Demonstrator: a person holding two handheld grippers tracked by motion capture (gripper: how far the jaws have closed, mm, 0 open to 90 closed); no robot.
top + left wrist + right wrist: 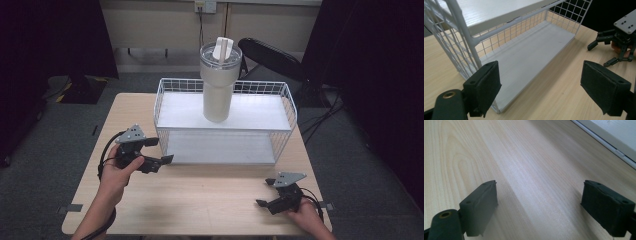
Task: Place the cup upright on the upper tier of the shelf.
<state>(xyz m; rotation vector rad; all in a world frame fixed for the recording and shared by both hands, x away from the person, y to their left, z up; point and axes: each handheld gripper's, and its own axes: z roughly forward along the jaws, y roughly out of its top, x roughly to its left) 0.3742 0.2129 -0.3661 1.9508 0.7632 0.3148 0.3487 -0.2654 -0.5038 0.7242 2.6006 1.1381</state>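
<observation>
Currently my left gripper (159, 151) sits at the left front corner of the white wire rack (289, 102), jaws spread wide, nothing between them. In the left gripper view the pads (489, 82) frame the rack's lower shelf (529, 57), which lies bare; the near pad is just beside the corner post.

My right gripper (266, 192) rests low over the wooden table (200, 195) near its front right corner, well apart from the rack. Jaws likewise released; in the right gripper view there is plain wood grain between the pads (481, 202) and the rack's base edge (614, 150) at upper right.

The cream tumbler (218, 82) stands upright on the rack's upper shelf (260, 112), roughly centred, lid on, with a straw or handle part sticking up from the top. I can read no brand, label or lettering on tumbler, rack or grippers.
</observation>
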